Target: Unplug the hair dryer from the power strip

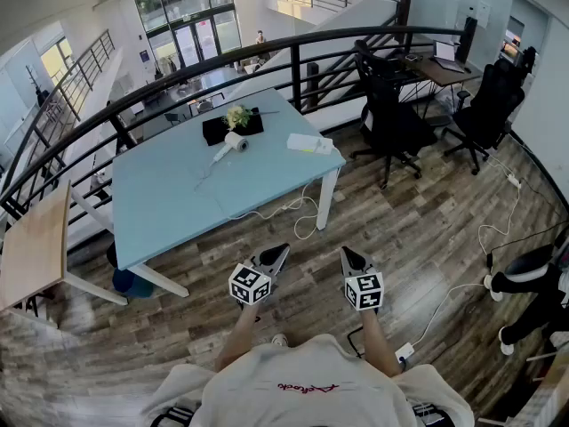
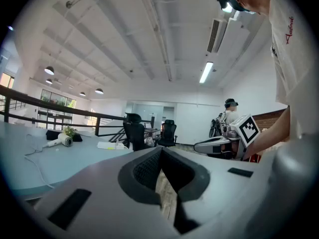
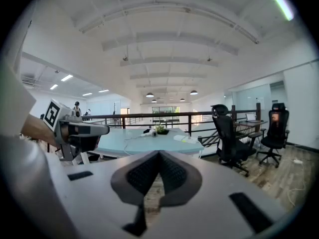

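A white hair dryer (image 1: 233, 142) lies at the far side of the light blue table (image 1: 160, 203), its thin cord (image 1: 209, 173) trailing over the top. The white power strip (image 1: 310, 143) rests near the table's right edge, and its cable (image 1: 298, 212) hangs down to the floor. My left gripper (image 1: 283, 250) and right gripper (image 1: 345, 253) are side by side over the wooden floor, well short of the table, both shut and holding nothing. The left gripper view shows the dryer (image 2: 61, 141) and strip (image 2: 110, 145) far off. In the right gripper view the dryer (image 3: 152, 133) sits beyond the strip (image 3: 184, 139).
A black box with flowers (image 1: 233, 124) stands behind the dryer. Black office chairs (image 1: 391, 123) are right of the table, a curved dark railing (image 1: 293, 60) behind it and a wooden table (image 1: 36, 247) at the left. White cables (image 1: 444, 305) cross the floor at the right.
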Tool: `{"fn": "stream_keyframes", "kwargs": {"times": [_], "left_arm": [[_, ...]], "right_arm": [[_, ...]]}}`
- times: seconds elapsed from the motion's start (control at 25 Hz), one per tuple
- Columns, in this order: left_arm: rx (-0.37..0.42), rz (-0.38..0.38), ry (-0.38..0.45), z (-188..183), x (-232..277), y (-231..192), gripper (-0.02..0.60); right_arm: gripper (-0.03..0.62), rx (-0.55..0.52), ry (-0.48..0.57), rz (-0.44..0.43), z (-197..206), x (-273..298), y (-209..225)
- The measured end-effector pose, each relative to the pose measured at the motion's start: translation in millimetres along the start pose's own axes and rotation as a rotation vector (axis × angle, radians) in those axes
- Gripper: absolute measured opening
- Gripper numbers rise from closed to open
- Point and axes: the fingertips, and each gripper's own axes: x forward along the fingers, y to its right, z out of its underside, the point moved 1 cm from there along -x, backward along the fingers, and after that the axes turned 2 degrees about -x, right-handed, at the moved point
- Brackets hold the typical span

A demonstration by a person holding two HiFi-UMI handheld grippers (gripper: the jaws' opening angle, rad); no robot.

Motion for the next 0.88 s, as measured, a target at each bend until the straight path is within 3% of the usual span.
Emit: {"fn": "stream_keyframes", "kwargs": {"times": [0.88], "left_arm": [[-0.002, -0.044, 0.015, 0.4, 45.9, 38.7, 0.009]], "right_arm": [[0.017, 0.003, 0.025, -0.077, 7.7, -17.5, 43.1]]}}
